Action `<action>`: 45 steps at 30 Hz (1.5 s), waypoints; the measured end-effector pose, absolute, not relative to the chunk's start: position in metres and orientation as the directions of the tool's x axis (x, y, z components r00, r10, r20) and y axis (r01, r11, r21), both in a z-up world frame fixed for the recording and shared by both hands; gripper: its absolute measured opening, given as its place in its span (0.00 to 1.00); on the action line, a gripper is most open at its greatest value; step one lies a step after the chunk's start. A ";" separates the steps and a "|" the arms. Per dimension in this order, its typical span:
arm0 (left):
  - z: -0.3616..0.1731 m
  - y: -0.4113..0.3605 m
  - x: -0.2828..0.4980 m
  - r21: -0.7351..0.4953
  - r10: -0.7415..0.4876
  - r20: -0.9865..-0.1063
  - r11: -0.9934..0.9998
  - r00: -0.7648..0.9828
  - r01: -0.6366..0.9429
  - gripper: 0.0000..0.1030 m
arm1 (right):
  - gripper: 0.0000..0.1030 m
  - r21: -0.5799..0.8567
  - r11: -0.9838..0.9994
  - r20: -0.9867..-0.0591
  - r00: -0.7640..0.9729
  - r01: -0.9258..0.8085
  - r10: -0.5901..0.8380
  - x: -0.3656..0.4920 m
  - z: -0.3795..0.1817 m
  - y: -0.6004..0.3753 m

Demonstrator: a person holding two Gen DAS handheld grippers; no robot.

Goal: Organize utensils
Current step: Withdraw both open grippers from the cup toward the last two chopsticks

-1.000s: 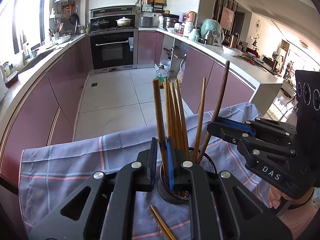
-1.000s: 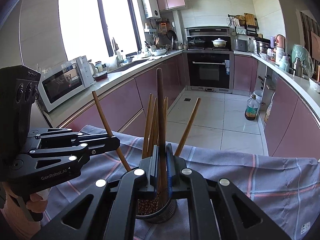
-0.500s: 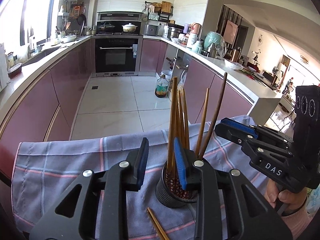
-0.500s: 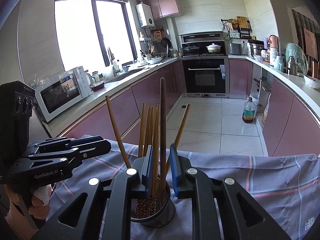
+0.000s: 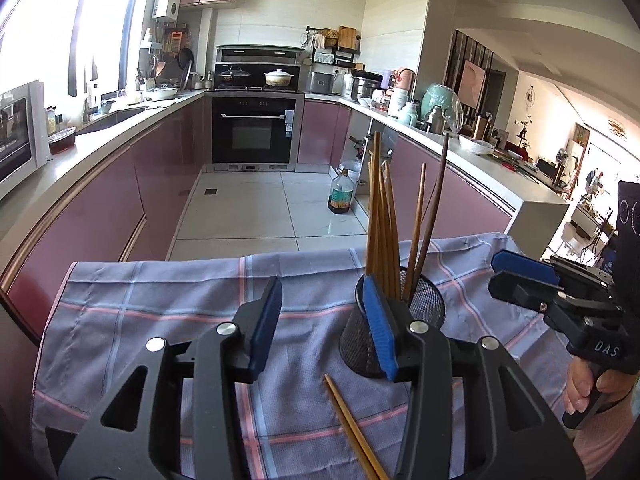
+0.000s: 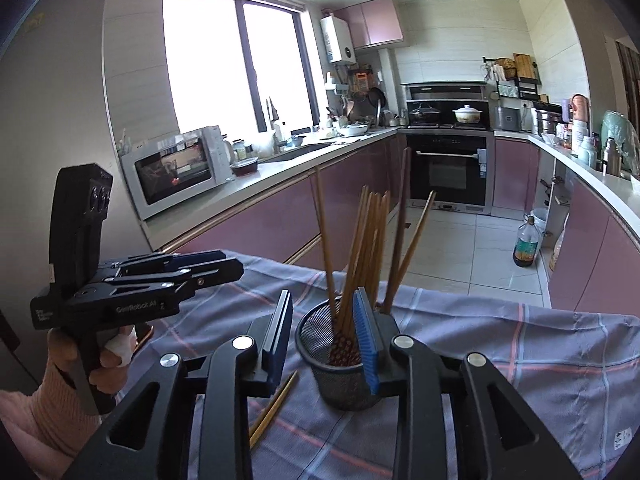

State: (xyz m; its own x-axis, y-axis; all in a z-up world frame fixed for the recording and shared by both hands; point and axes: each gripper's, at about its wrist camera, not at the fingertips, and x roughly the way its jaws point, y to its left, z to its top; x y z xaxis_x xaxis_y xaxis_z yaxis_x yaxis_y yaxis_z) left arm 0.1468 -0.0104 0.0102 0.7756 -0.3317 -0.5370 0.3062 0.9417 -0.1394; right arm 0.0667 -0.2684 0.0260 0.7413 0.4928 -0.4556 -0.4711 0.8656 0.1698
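Checked cloth (image 5: 168,300) covers the surface; my left claw (image 5: 326,320) and right claw (image 6: 326,332) have just been opening, jaws apart, empty; chopsticks (image 6: 360,248) stand in the mesh holder (image 6: 340,384); one chopstick (image 5: 352,428) lies beside it.

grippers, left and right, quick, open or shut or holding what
left gripper: open, jaws just opened, holding nothing.
right gripper: open, jaws just opened, holding nothing.

The loose chopstick (image 5: 352,428) runs off the bottom edge; the mesh holder (image 6: 340,376) base hides behind the right tool (image 6: 324,336).
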 end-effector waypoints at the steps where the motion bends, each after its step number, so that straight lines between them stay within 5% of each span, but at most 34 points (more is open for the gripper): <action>1: 0.006 -0.008 0.142 -0.136 -0.325 -0.540 0.944 0.777 0.300 0.41 | 0.29 0.169 0.858 -0.470 0.725 -0.485 0.503 0.063 0.021 -0.264; 14: -0.062 0.012 0.095 -0.144 -0.277 -0.639 0.960 0.718 0.241 0.41 | 0.29 0.230 0.822 -0.641 0.554 -0.521 0.530 0.047 -0.058 -0.225; 45: -0.105 -0.003 0.082 -0.123 -0.243 -0.723 0.966 0.647 0.225 0.41 | 0.29 0.234 0.832 -0.738 0.465 -0.503 0.489 0.041 -0.099 -0.196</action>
